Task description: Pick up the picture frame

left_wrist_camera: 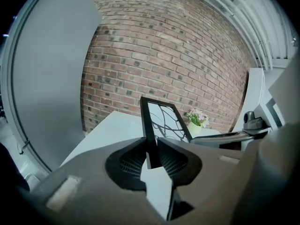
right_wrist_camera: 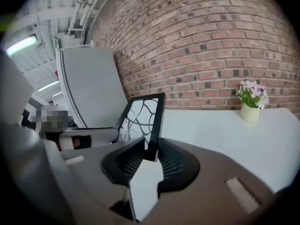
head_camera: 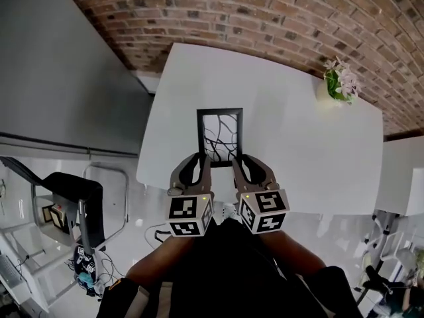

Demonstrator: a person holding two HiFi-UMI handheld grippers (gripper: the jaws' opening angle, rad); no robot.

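— Where is the picture frame [head_camera: 220, 134]?
— I have it between both grippers, over the near edge of the white table [head_camera: 298, 151], with its branch-patterned face towards me.
— Left side?
— My left gripper [left_wrist_camera: 152, 146] is clenched on the frame's left edge, the black border pinched between its pads.
— And the right?
— My right gripper [right_wrist_camera: 151, 146] grasps the right edge the same way, low down.
— Anything else there?
— A pot of flowers [head_camera: 340, 83] at the table's far right corner, by the brick wall [head_camera: 265, 12], well apart from the frame.
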